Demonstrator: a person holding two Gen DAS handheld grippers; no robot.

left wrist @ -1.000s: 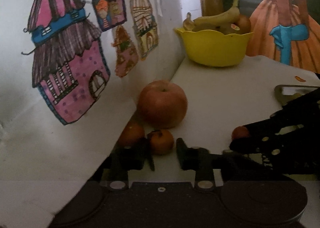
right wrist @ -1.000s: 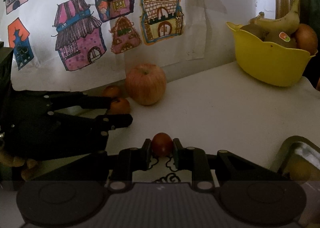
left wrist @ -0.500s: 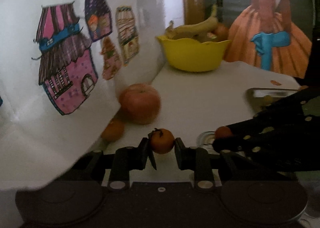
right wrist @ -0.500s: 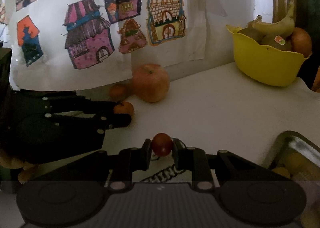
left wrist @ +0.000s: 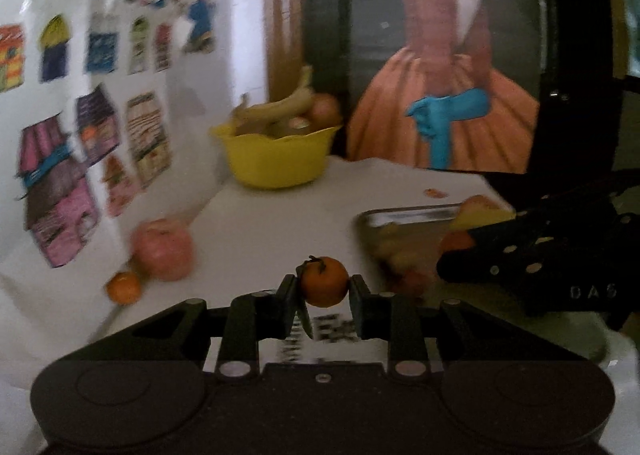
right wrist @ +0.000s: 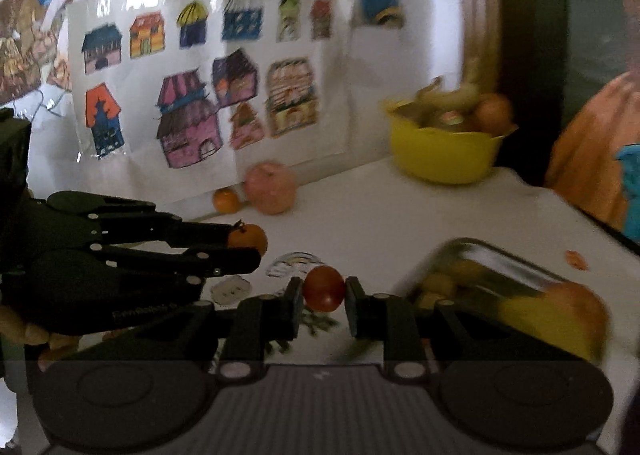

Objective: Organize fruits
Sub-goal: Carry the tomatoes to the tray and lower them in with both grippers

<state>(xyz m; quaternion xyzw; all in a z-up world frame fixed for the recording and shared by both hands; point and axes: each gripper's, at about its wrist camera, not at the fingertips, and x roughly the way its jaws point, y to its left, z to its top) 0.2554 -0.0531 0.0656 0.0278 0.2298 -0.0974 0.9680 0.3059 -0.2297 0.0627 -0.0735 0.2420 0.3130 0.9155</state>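
Observation:
My left gripper (left wrist: 324, 291) is shut on a small orange mandarin (left wrist: 324, 282), held above the white table; the right wrist view shows the same mandarin (right wrist: 248, 239) at the tip of that gripper. My right gripper (right wrist: 323, 295) is shut on a small dark red round fruit (right wrist: 323, 289), also lifted off the table. A big red apple (left wrist: 162, 249) and a second mandarin (left wrist: 124, 287) lie by the wall at the left. A metal tray (right wrist: 516, 275) with several fruits sits on the right. A yellow bowl (left wrist: 276, 159) with a banana and other fruit stands at the back.
Paper sheets with coloured house drawings (right wrist: 188, 127) hang on the wall along the table's left side. A painting of an orange dress (left wrist: 444, 111) leans behind the table. A small orange scrap (left wrist: 434, 193) lies near the tray. Stickers (right wrist: 232, 291) mark the tabletop.
Both grippers have risen from the table with their fruits and swung right, toward the metal tray. The apple and second mandarin stayed by the wall and now look farther off.

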